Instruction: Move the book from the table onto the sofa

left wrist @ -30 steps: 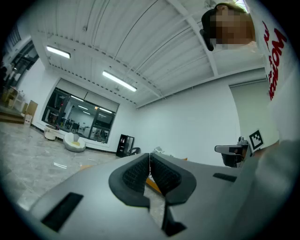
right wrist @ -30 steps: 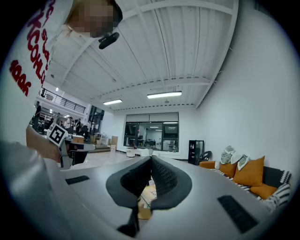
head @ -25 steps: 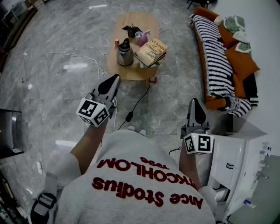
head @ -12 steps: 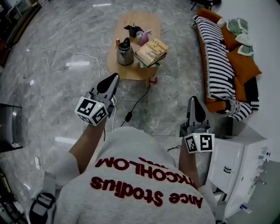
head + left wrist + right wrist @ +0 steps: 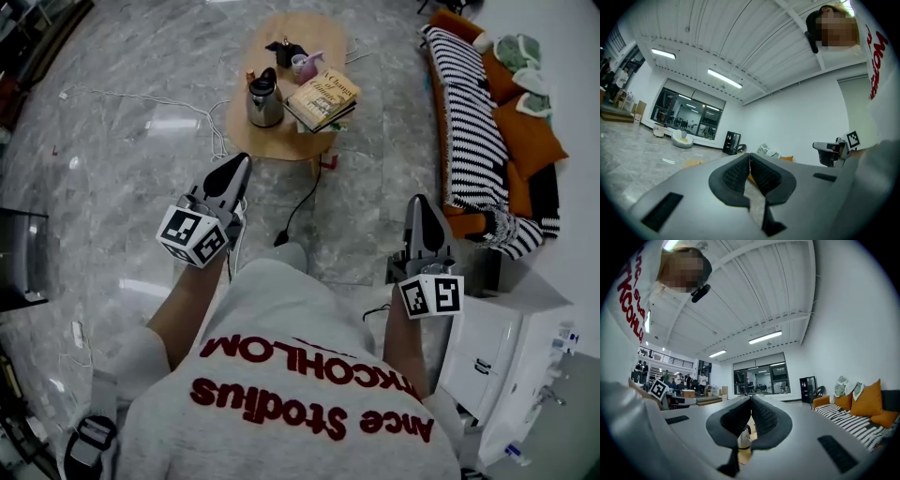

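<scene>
A tan book (image 5: 323, 97) lies on top of a small stack at the right end of the oval wooden table (image 5: 281, 142), far ahead of me. The striped sofa (image 5: 467, 122) with orange cushions runs along the right wall; in the right gripper view the sofa (image 5: 855, 416) shows at the right. My left gripper (image 5: 243, 162) is shut and empty, level, pointing toward the table. My right gripper (image 5: 418, 199) is likewise shut and empty, a step short of the sofa's near end. The left gripper (image 5: 749, 161) and right gripper (image 5: 751, 401) have their pads pressed together.
A steel kettle (image 5: 264, 98), a pink cup (image 5: 306, 66) and a black object (image 5: 284, 47) share the table. A black cable (image 5: 300, 199) runs from the table across the marble floor, with white cables (image 5: 141, 98) to the left. A white cabinet (image 5: 497, 361) stands close at my right.
Both grippers have moved slightly forward toward the table, staying shut. The view has shifted, so table and sofa sit a little higher in the frame.
</scene>
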`<action>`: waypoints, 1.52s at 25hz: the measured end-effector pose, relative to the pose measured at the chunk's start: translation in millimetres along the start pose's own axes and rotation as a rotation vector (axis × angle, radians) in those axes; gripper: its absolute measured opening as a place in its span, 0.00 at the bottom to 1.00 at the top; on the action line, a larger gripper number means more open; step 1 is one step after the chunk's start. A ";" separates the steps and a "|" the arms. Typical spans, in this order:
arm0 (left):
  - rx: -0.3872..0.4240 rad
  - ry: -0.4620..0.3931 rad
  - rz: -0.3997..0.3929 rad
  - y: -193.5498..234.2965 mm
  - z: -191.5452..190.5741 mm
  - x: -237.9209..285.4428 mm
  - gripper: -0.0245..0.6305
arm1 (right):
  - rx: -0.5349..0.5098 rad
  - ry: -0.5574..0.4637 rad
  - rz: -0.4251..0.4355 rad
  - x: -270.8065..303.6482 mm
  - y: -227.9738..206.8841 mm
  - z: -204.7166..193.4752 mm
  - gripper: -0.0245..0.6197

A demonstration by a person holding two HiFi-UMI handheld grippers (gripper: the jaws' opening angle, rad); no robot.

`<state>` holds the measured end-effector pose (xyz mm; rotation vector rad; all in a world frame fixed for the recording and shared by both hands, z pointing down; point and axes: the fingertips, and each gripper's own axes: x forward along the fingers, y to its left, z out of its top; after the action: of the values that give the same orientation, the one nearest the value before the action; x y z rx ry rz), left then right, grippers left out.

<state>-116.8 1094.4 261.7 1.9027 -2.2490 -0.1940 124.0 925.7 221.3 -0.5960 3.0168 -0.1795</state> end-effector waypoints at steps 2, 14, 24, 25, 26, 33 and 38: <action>0.005 0.001 0.006 0.0 -0.1 3.6 0.06 | 0.006 0.004 0.007 3.3 -6.1 -4.3 0.08; -0.028 0.006 0.005 31.8 -7.7 75.5 0.06 | 0.023 0.021 0.027 62.6 -41.8 -14.1 0.08; -0.020 -0.036 -0.013 119.7 33.2 184.2 0.06 | 0.003 0.053 0.052 194.5 -74.6 -4.8 0.08; -0.022 -0.033 -0.016 129.1 34.8 195.1 0.06 | 0.001 0.051 0.049 207.5 -79.0 -3.1 0.08; -0.022 -0.029 -0.020 137.7 36.0 205.0 0.06 | 0.002 0.050 0.045 219.4 -83.2 -2.2 0.08; -0.005 0.003 -0.057 184.3 38.8 255.6 0.06 | 0.019 0.076 0.033 287.7 -99.8 -12.2 0.08; -0.016 0.036 -0.067 209.0 31.4 281.6 0.06 | 0.025 0.103 0.043 326.8 -102.3 -22.1 0.08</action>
<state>-369.5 851.3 293.9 1.9596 -2.1556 -0.1845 -141.1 709.1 243.8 -0.5351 3.1180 -0.2523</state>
